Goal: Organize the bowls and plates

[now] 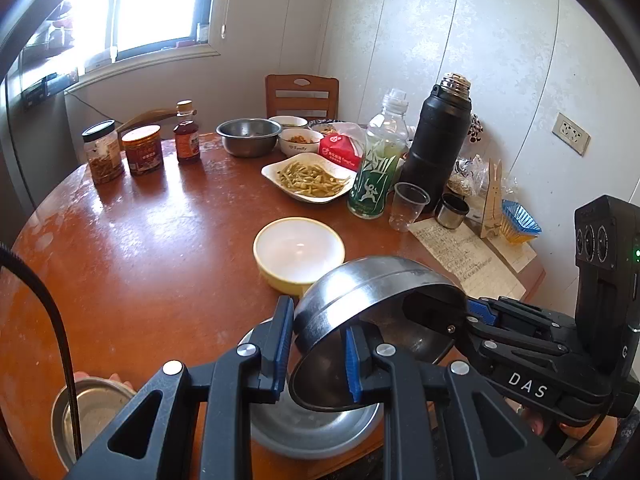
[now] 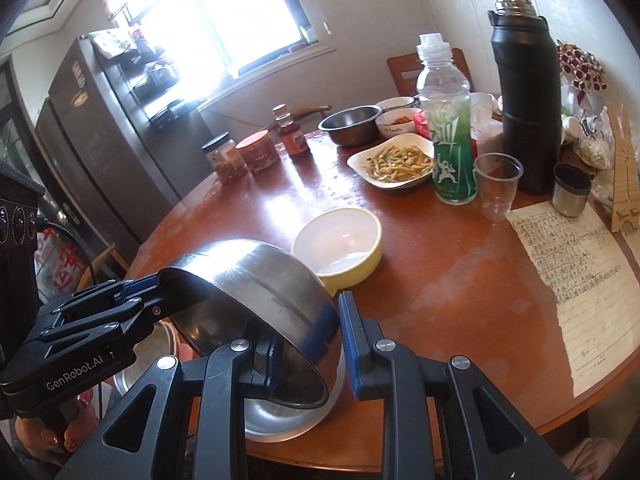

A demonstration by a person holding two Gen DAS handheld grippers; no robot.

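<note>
Round brown surface. Both tools grasp tilted steel bowl: left tool, right tool. Bottom bowl half hidden.

Table: glossy reddish wood, worn pale patches.
Tilted bowl: brushed steel, dull sheen, smooth band under rim.
Lower bowl, beneath tilted bowl: steel, greyer, matt.
Yellow bowl, just beyond tilted bowl: glossy, white inside; ceramic or plastic, cannot tell.
Flask, far beyond tilted bowl: matt black body, shiny metal neck.
Cup, beside flask: clear thin plastic.
Sheet: paper, ragged edge.
Pads: blue, ribbed.
</note>
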